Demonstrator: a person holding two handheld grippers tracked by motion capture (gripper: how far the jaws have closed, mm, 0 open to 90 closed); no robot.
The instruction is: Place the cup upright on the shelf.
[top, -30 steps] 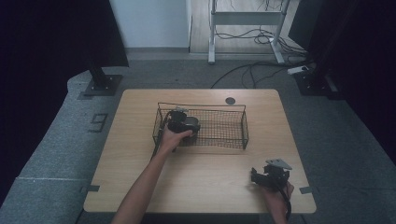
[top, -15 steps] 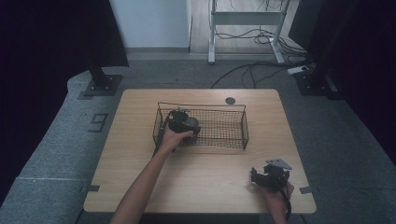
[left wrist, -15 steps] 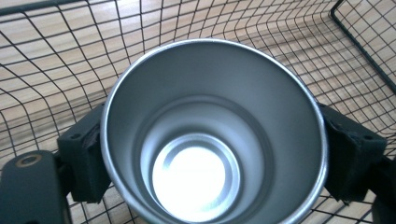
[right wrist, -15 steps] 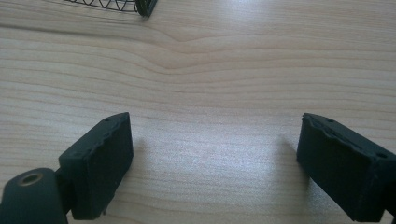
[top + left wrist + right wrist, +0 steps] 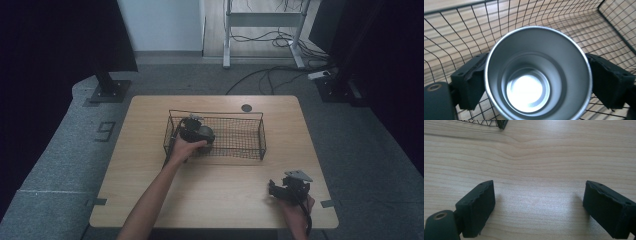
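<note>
Left arm: bare forearm comes in from about 7 o'clock of the high view and runs up to the wire basket (image 5: pixel 252 131), the left hand (image 5: pixel 186 149) over the near rim at the basket's 9 o'clock end.
Left tongs (image 5: pixel 534 75): tipped down into the basket; jaws have just been opening, the metal cup (image 5: pixel 537 75) between them. In the left gripper view both pads sit right at the cup's rim; whether they still press on it I cannot tell.
Cup: steel, mouth facing the camera on the tongs, shiny inside, inside the basket at its 9 o'clock end, wire mesh behind and under it.
Right hand (image 5: pixel 295 205): low at 5 o'clock on the desk (image 5: pixel 150 165), near the front edge, well apart from the basket.
Right tongs (image 5: pixel 286 189): jaws stand wide with nothing but bare wood between them; a grey three-cornered plate rides on top, and a basket corner shows at 11 o'clock of the right gripper view.
Desk: pale wood grain, a round dark grommet (image 5: pixel 246 107) at 12 o'clock behind the basket.
Room: grey carpet all round, dark curtains at 9 and 3 o'clock, a metal stand (image 5: pixel 262 30) with trailing cables at 12 o'clock.
</note>
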